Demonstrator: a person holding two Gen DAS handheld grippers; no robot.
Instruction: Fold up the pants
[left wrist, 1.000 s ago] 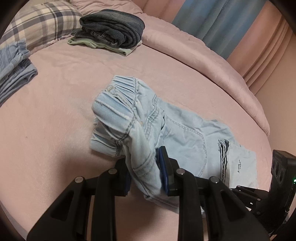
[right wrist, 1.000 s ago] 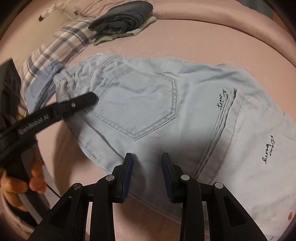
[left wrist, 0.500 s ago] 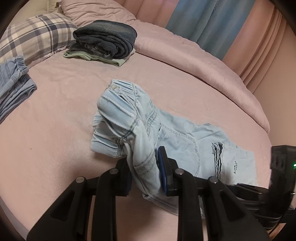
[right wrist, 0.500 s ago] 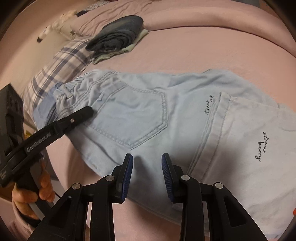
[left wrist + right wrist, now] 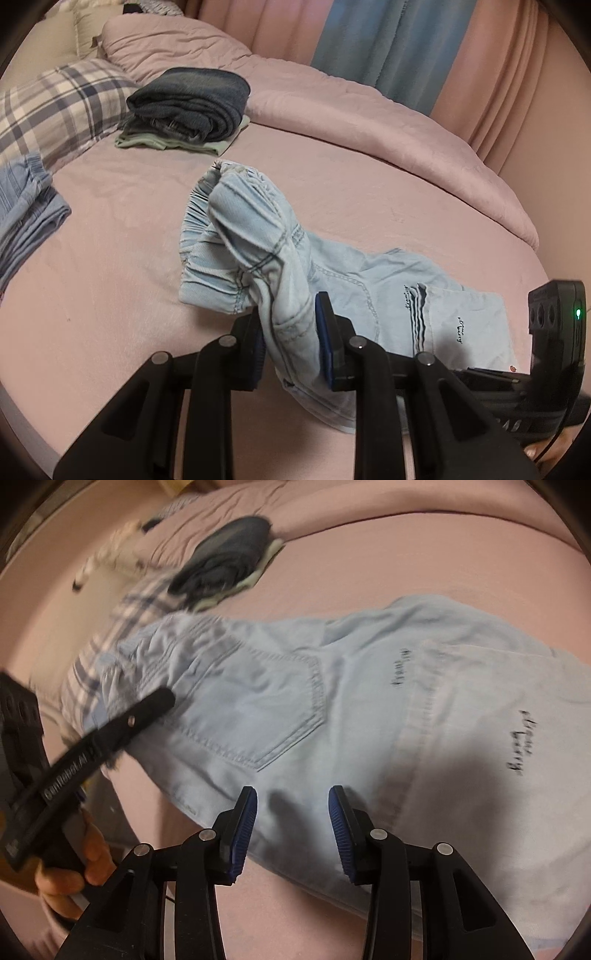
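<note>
Light blue denim pants (image 5: 354, 291) lie on the pink bed, legs folded back with black lettering showing. My left gripper (image 5: 290, 328) is shut on the pants' waist edge and lifts the elastic waistband (image 5: 236, 206) off the bed. In the right wrist view the pants (image 5: 280, 709) show their back pocket. My right gripper (image 5: 291, 812) is open and empty, hovering just over the pants' near edge. The left gripper (image 5: 159, 701) shows there at the left, at the waistband.
A stack of folded dark jeans on a green garment (image 5: 192, 107) sits at the back of the bed. A plaid pillow (image 5: 55, 110) and folded blue pants (image 5: 26, 210) lie at left. A pink duvet (image 5: 351, 110) runs along the far edge, curtains behind.
My left gripper has lifted the waistband higher and pulled back a little. My right gripper has moved slightly over the pants, still open; its view is blurred by motion.
</note>
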